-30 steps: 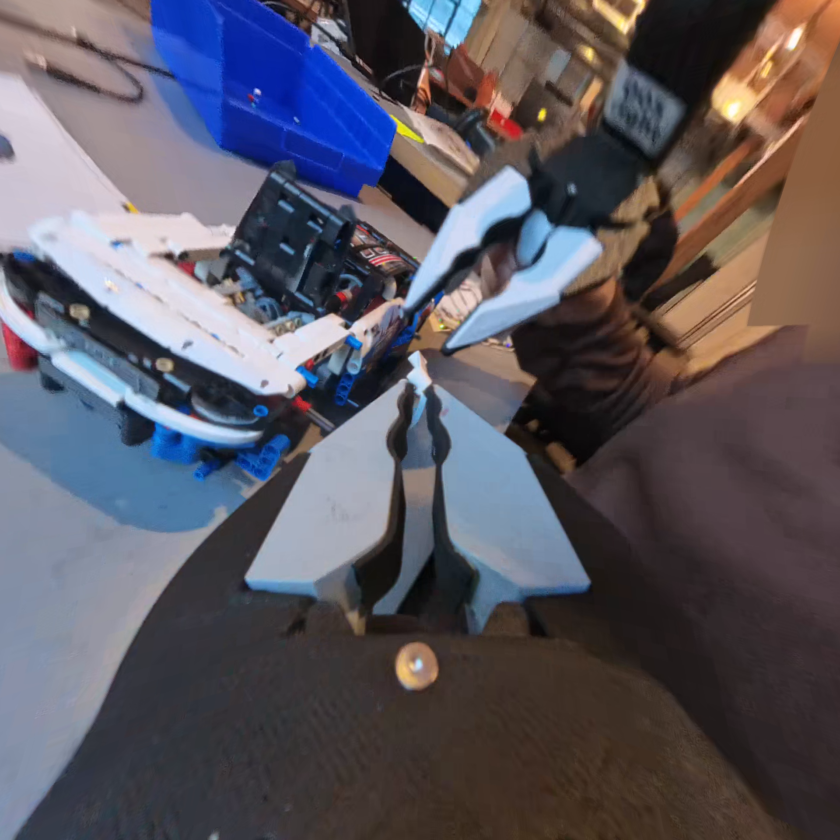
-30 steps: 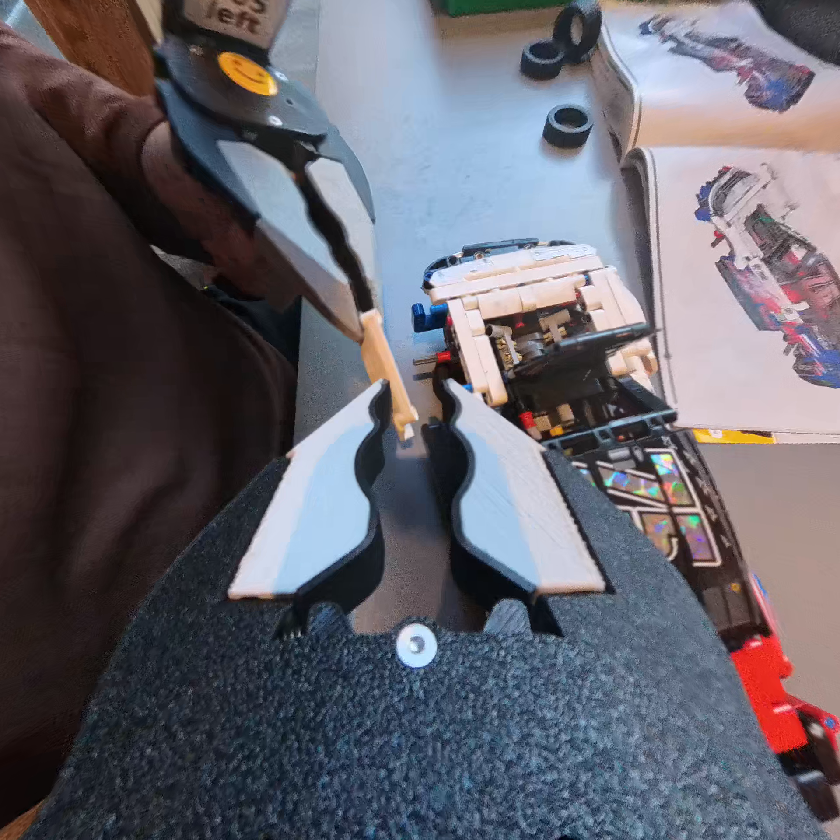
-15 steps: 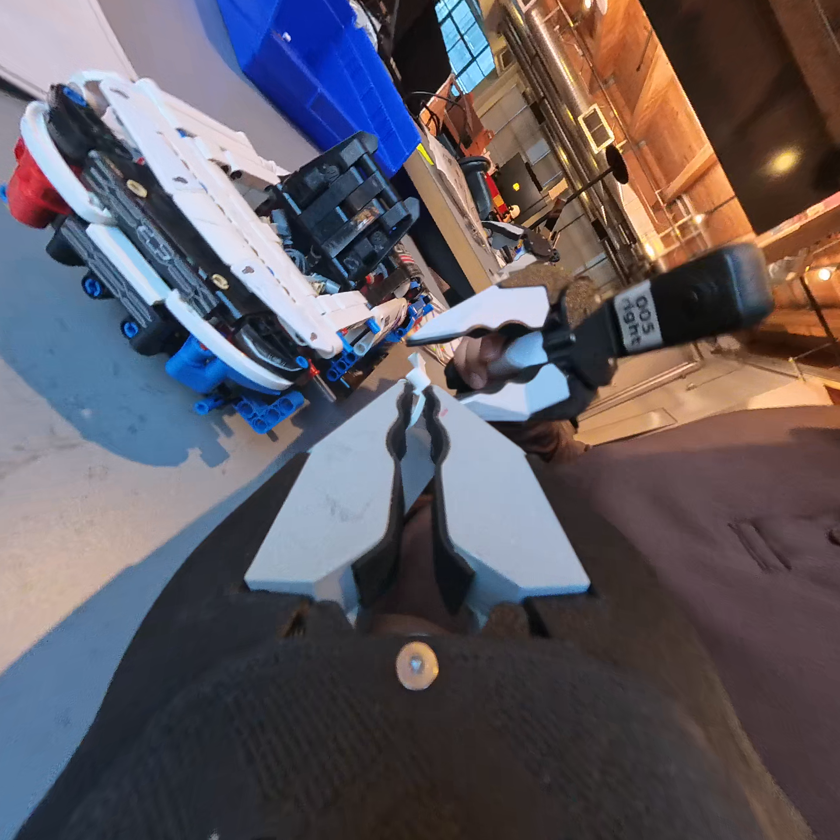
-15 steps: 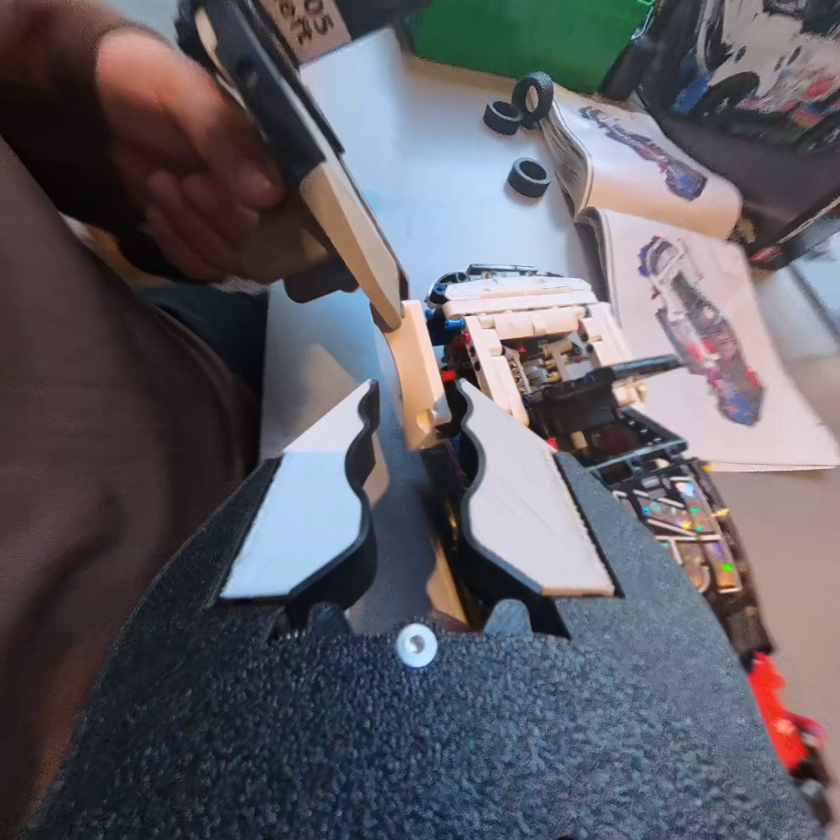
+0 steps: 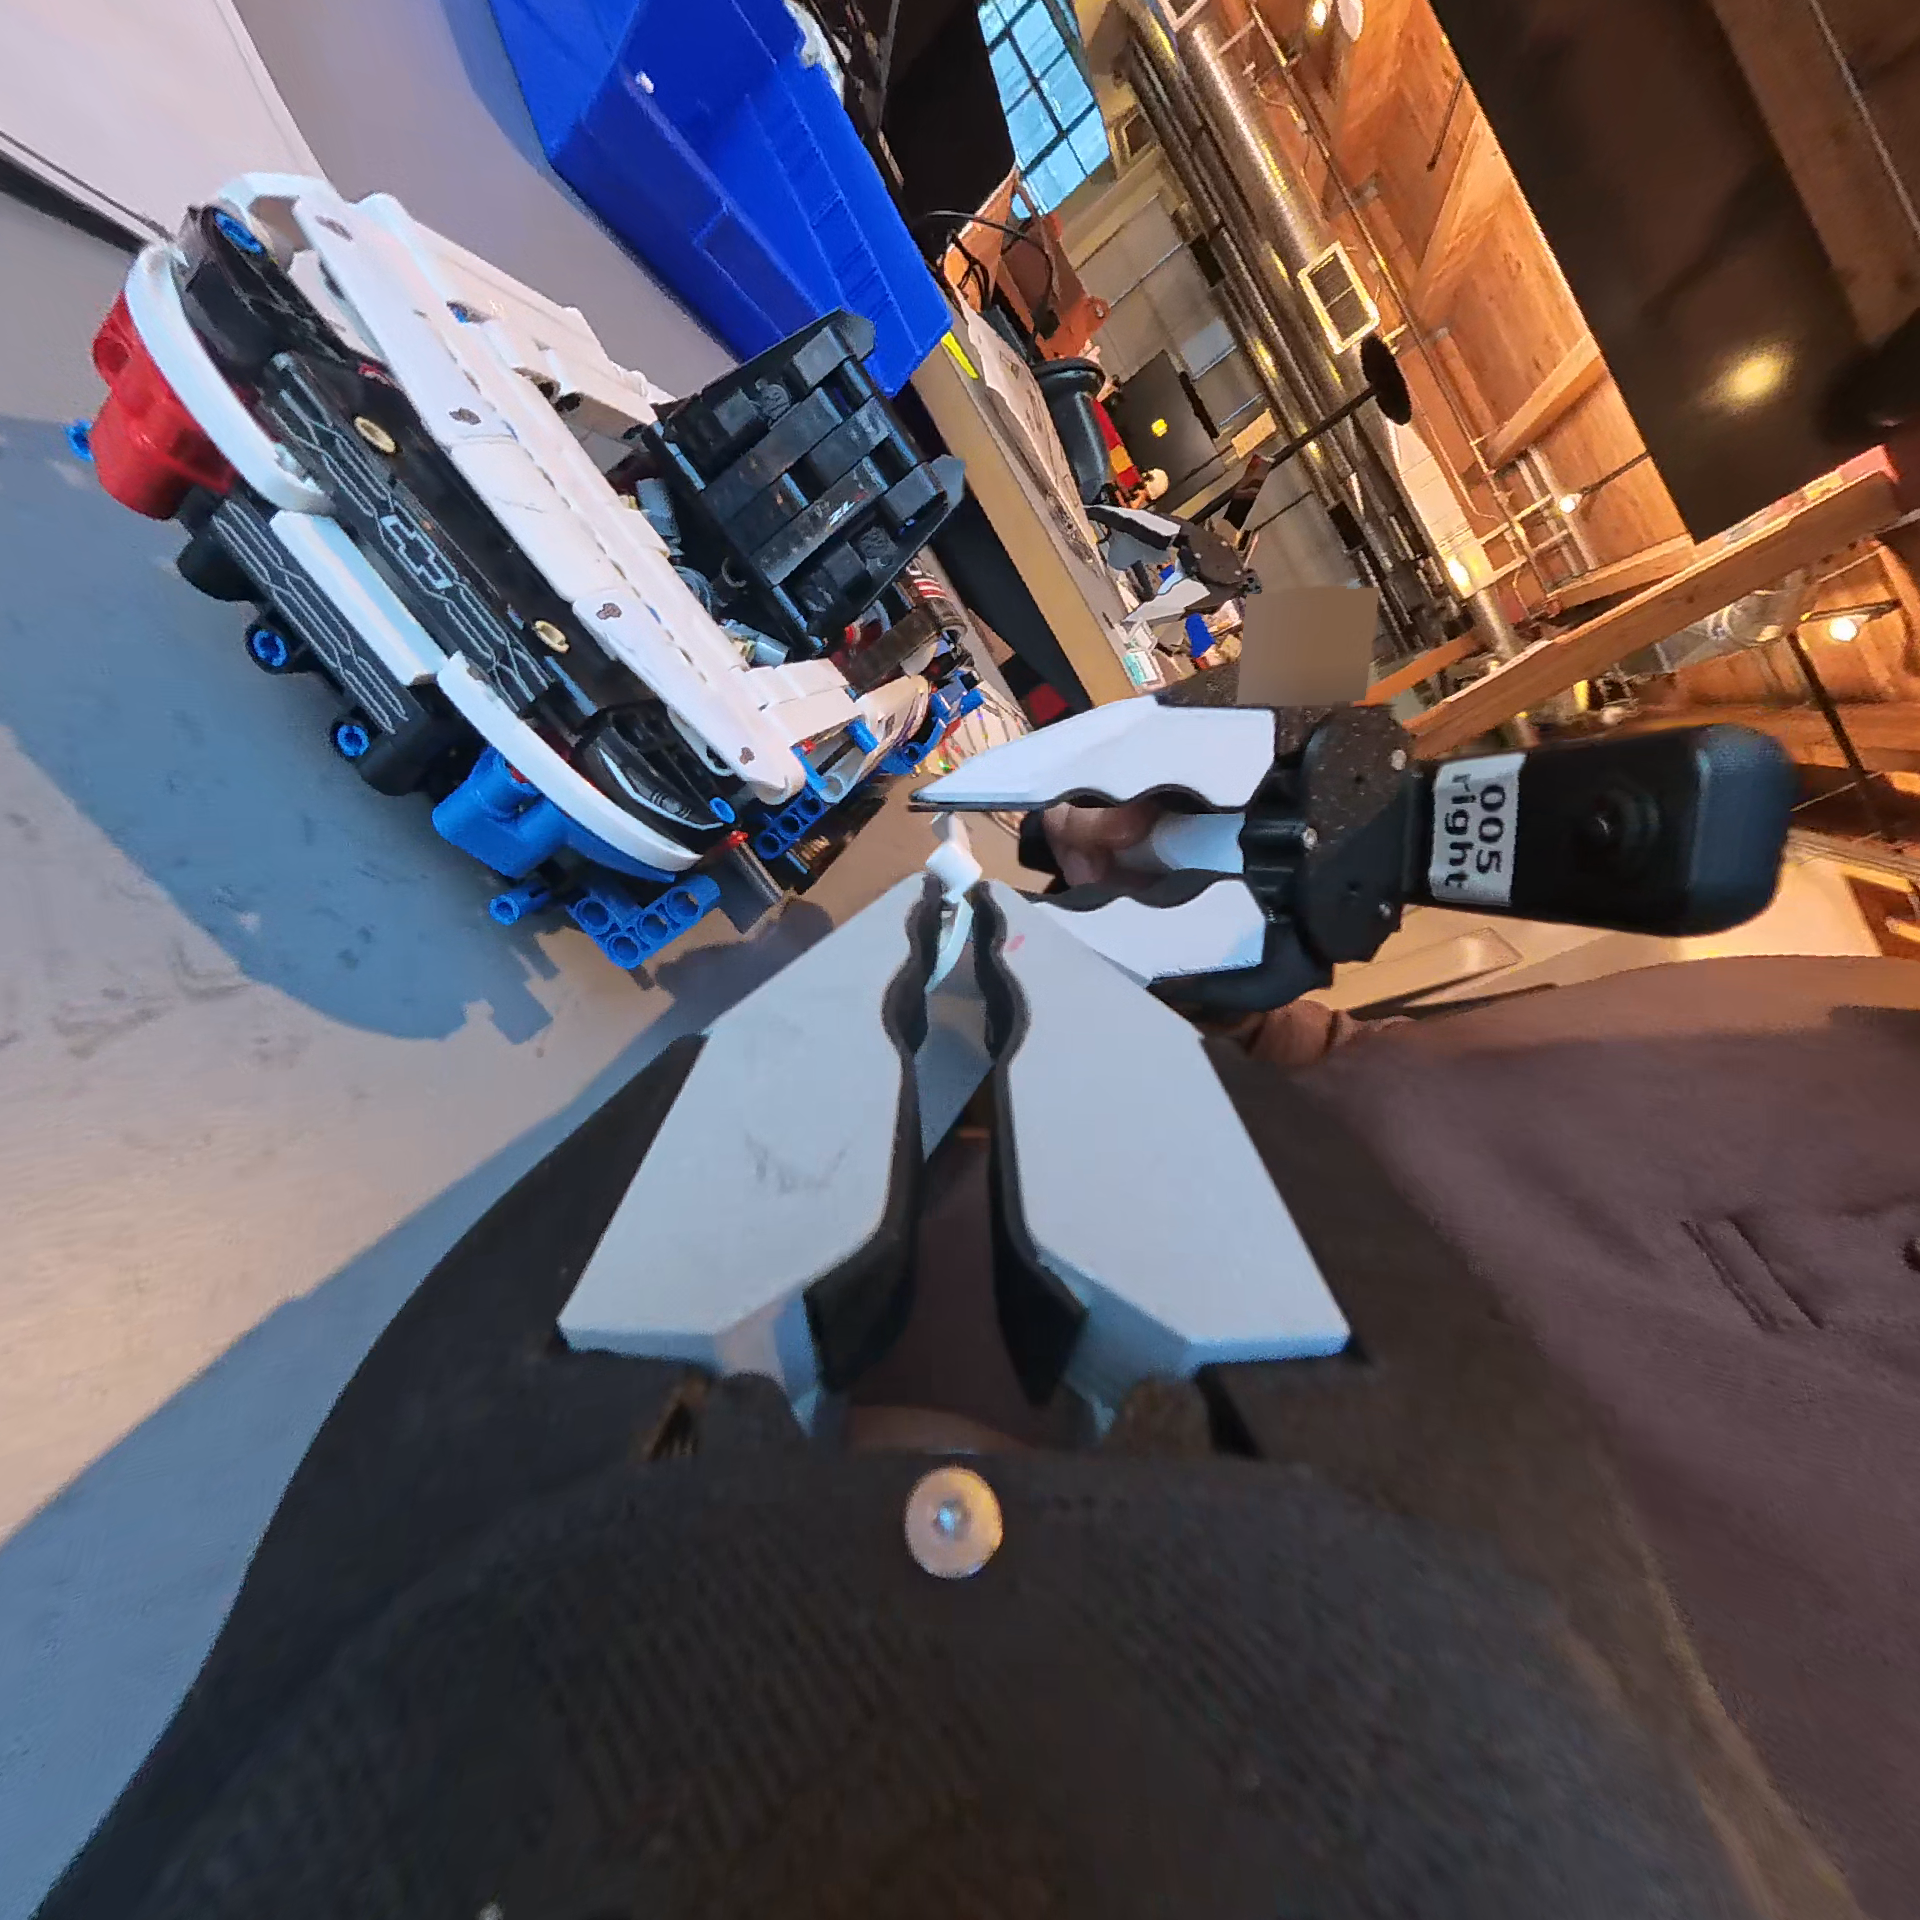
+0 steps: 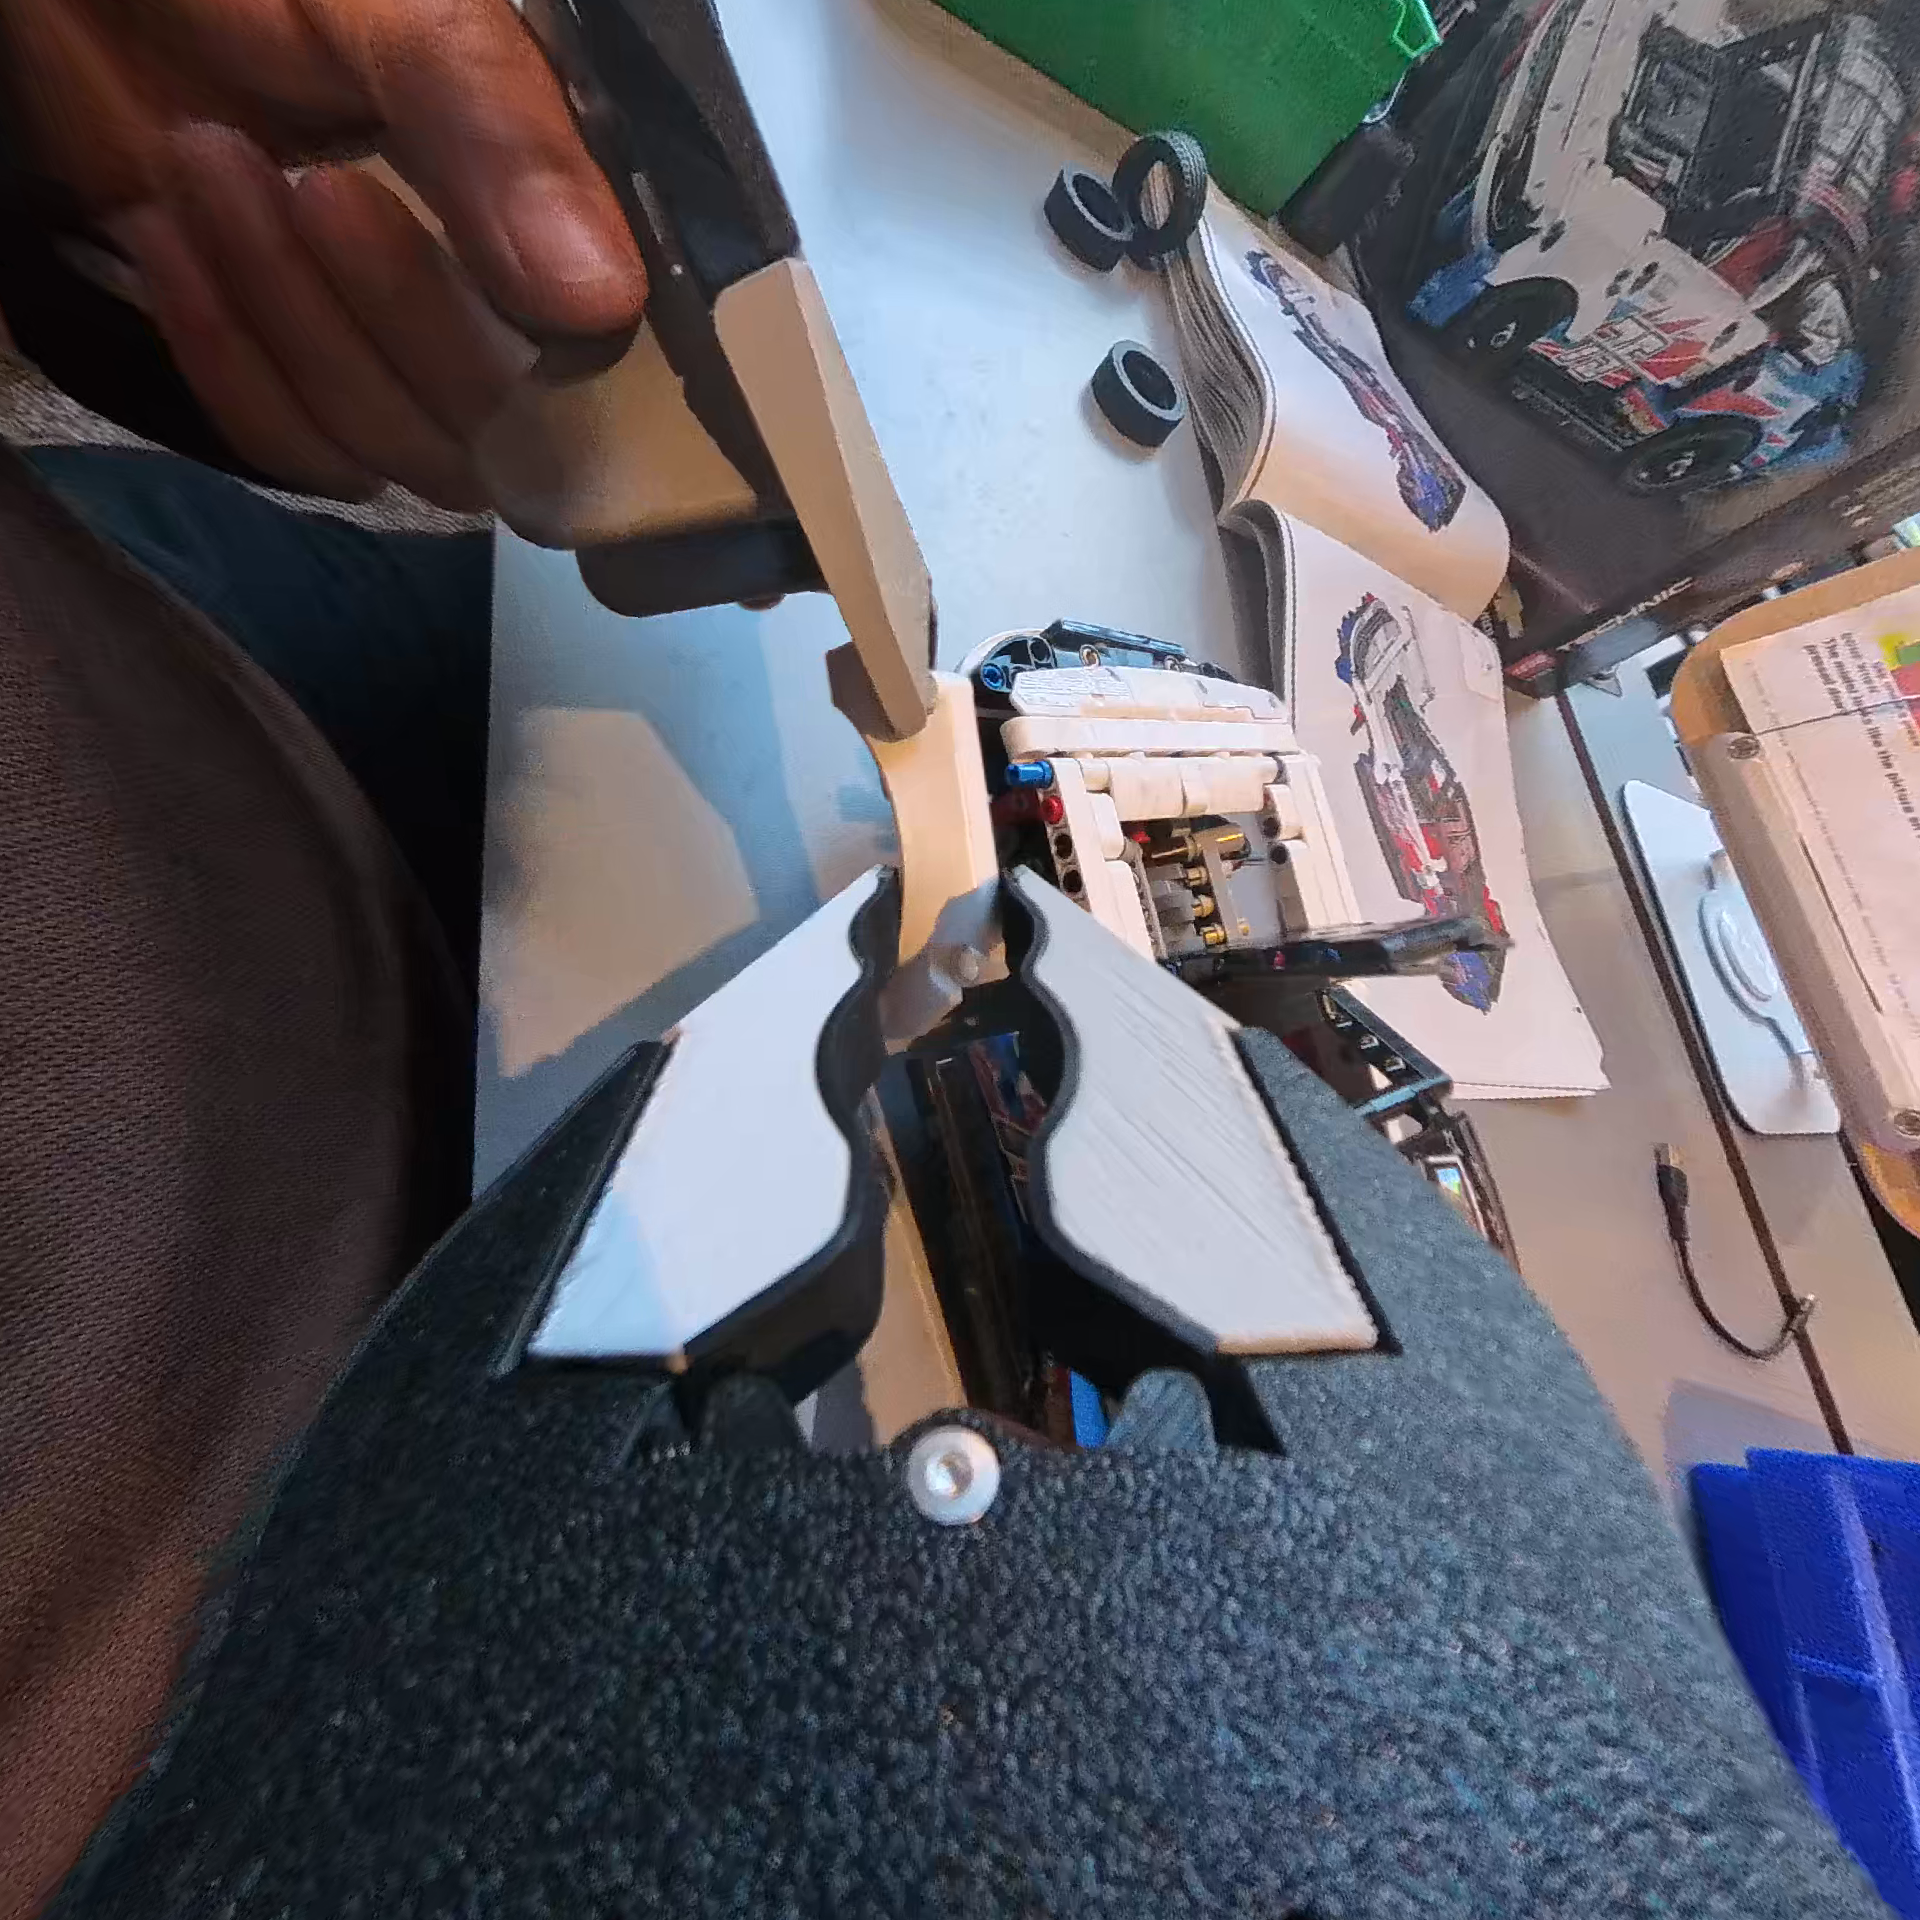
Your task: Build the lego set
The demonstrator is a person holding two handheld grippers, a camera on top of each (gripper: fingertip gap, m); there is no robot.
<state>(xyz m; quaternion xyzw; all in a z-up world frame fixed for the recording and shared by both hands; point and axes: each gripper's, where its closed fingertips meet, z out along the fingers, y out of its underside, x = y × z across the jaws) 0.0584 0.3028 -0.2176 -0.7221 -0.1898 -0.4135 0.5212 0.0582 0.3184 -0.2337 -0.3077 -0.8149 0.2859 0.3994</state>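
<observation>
A partly built white, black, blue and red lego car stands on the grey table; it also shows in the right wrist view. My left gripper is shut on a small white panel piece, held in the air just off the car's near corner. In the right wrist view the left gripper grips the top of that piece. My right gripper has its fingertips closed against the piece's lower end. It comes in from the right in the left wrist view.
A blue bin stands behind the car. An open instruction booklet, loose black tyres, a green box and the set's box lie beyond the car. A person's hand holds the left gripper. Left and right tips are no more than a few centimetres apart.
Both grippers have swung round and come closer together. The right gripper's fingers opened wider, then narrowed around the lower end of the white piece that the left gripper holds.
</observation>
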